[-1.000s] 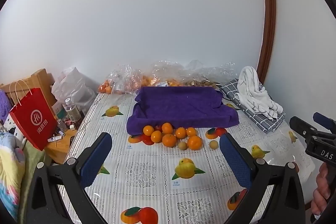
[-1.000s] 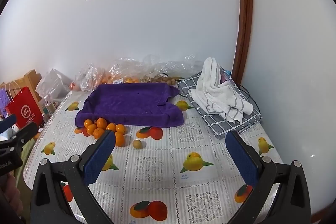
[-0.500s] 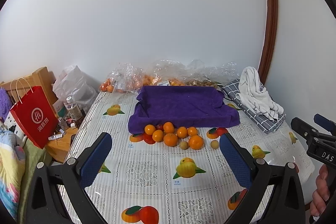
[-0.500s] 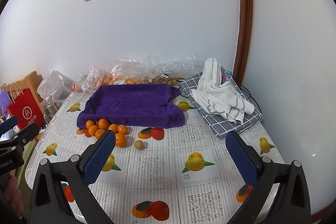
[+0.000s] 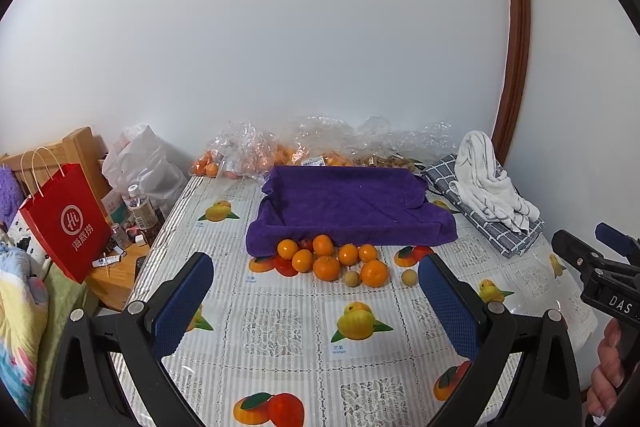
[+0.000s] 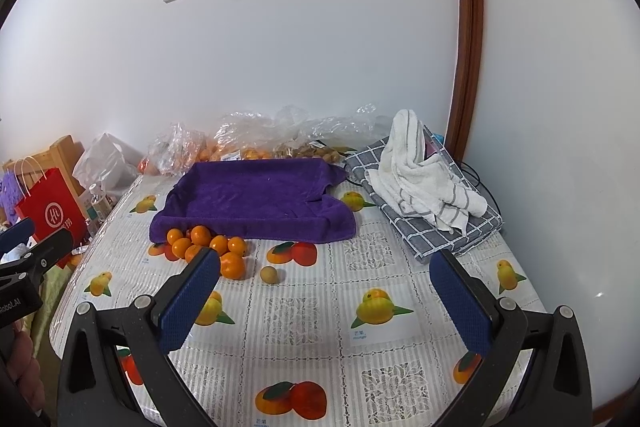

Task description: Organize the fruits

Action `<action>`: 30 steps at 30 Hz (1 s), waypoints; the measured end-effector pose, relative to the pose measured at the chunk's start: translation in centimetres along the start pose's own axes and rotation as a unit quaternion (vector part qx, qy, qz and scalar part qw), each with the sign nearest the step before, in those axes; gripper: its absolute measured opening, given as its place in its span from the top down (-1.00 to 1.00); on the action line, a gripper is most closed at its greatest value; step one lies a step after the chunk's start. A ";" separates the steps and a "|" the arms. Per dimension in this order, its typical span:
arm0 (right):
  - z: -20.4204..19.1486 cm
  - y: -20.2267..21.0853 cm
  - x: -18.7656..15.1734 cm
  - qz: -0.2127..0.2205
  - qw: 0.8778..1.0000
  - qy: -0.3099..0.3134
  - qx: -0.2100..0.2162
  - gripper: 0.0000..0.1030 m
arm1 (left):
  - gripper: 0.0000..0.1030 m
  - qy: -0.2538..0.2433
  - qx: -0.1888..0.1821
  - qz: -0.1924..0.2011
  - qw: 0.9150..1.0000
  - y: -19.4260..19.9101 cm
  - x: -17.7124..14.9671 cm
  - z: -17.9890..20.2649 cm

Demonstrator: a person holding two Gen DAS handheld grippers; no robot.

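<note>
Several oranges [image 5: 327, 259] lie in a cluster on the fruit-print tablecloth [image 5: 280, 331], against the front edge of a purple towel-lined tray [image 5: 348, 205]. Two small tan round fruits [image 5: 352, 279] [image 5: 408, 277] lie beside them. In the right wrist view the oranges [image 6: 208, 245] sit left of one tan fruit [image 6: 269, 274], in front of the purple tray [image 6: 256, 199]. My left gripper [image 5: 316, 303] is open and empty, well short of the fruit. My right gripper [image 6: 326, 299] is open and empty above the cloth.
Clear plastic bags of fruit [image 5: 288, 151] lie behind the tray against the wall. A white striped towel [image 5: 488, 183] lies on a folded checked cloth [image 6: 436, 223] at the right. A red paper bag [image 5: 66, 223], a bottle [image 5: 140, 207] and clutter stand off the table's left edge.
Both grippers have risen and tilted slightly; the table scene sits a little lower in both views. Nothing on the table has moved.
</note>
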State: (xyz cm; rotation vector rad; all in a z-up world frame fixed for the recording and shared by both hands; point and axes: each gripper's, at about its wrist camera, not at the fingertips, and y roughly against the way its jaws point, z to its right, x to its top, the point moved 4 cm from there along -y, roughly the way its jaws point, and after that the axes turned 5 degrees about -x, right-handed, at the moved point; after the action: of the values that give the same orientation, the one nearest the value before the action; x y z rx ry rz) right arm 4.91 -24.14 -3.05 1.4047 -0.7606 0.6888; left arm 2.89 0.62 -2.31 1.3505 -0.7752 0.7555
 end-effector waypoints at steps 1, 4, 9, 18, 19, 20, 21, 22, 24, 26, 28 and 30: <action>0.0 0.0 -0.1 0.000 1.000 0.000 0.000 -0.99 | -1.00 0.001 0.000 0.000 1.000 -0.1 0.0 0.0; 0.0 -0.1 -0.3 -0.001 1.000 -0.001 0.000 -0.99 | -1.00 0.003 -0.001 -0.001 1.000 -0.2 0.0 -0.1; 0.1 -0.2 -0.4 -0.004 1.000 -0.002 0.000 -0.99 | -1.00 0.003 0.002 -0.002 1.000 -0.3 -0.1 -0.2; 0.2 -0.3 -0.4 -0.005 1.000 -0.006 -0.001 -0.99 | -1.00 0.002 0.000 0.000 1.000 -0.4 0.0 -0.2; 0.1 -0.3 -0.4 -0.006 1.000 -0.005 -0.001 -0.99 | -1.00 0.002 0.001 0.000 1.000 -0.3 0.0 -0.2; 0.1 -0.3 -0.4 -0.005 1.000 -0.004 -0.001 -0.99 | -1.00 0.002 0.002 0.000 1.000 -0.4 0.0 -0.2; 0.1 -0.2 -0.4 -0.005 1.000 -0.002 -0.003 -0.99 | -1.00 0.002 0.002 0.000 1.000 -0.4 -0.1 -0.1; 0.1 -0.2 -0.4 -0.004 1.000 -0.002 -0.003 -0.99 | -1.00 0.002 0.002 0.000 1.000 -0.3 -0.1 -0.1; 0.0 -0.2 -0.4 -0.004 1.000 -0.001 -0.003 -0.99 | -1.00 0.002 0.001 0.001 1.000 -0.3 -0.1 -0.1; -0.1 -0.2 -0.3 -0.003 1.000 -0.001 -0.005 -0.99 | -1.00 0.002 0.001 0.001 1.000 -0.3 -0.2 0.0; -0.2 -0.1 -0.3 -0.002 1.000 0.000 -0.005 -0.99 | -1.00 0.002 0.000 0.002 1.000 -0.3 -0.2 0.0; -0.2 0.0 -0.4 0.000 1.000 0.003 -0.007 -0.99 | -1.00 0.002 0.000 0.001 1.000 -0.4 -0.2 0.0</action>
State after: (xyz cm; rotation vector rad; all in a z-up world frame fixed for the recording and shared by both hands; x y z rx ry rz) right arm 4.69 -23.90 -3.41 1.3903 -0.7591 0.6857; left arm 3.08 0.57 -2.71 1.3479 -0.7724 0.7600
